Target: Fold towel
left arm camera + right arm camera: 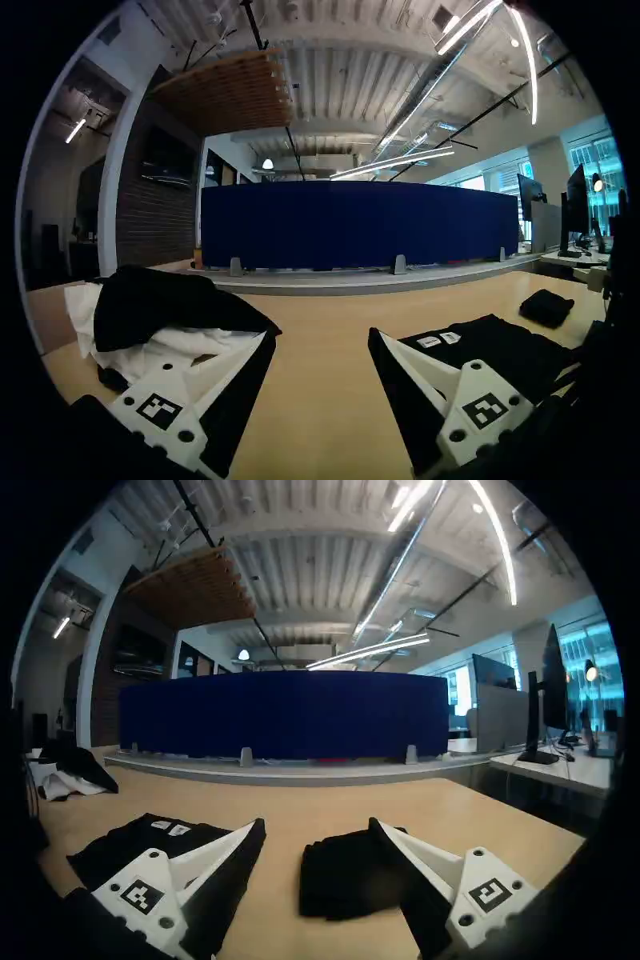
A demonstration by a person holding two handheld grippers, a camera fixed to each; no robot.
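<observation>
A black towel (488, 344) with white tags lies flat on the wooden table (336, 320), just right of my left gripper (320, 336), which stands open over bare wood. The same flat towel (128, 844) lies left of my right gripper (316, 824), also open. A small folded black towel (344, 872) rests on the table low between the right gripper's fingers, nearer the right finger and untouched by both. In the left gripper view that folded towel (546, 306) sits farther right. A heap of black and white cloths (160, 320) lies beside the left finger.
A blue divider panel (352, 224) runs along the table's far edge. Monitors (548, 696) stand on a neighbouring desk to the right. The cloth heap (68, 772) sits at the table's far left in the right gripper view. Bare wood stretches between the towels and the divider.
</observation>
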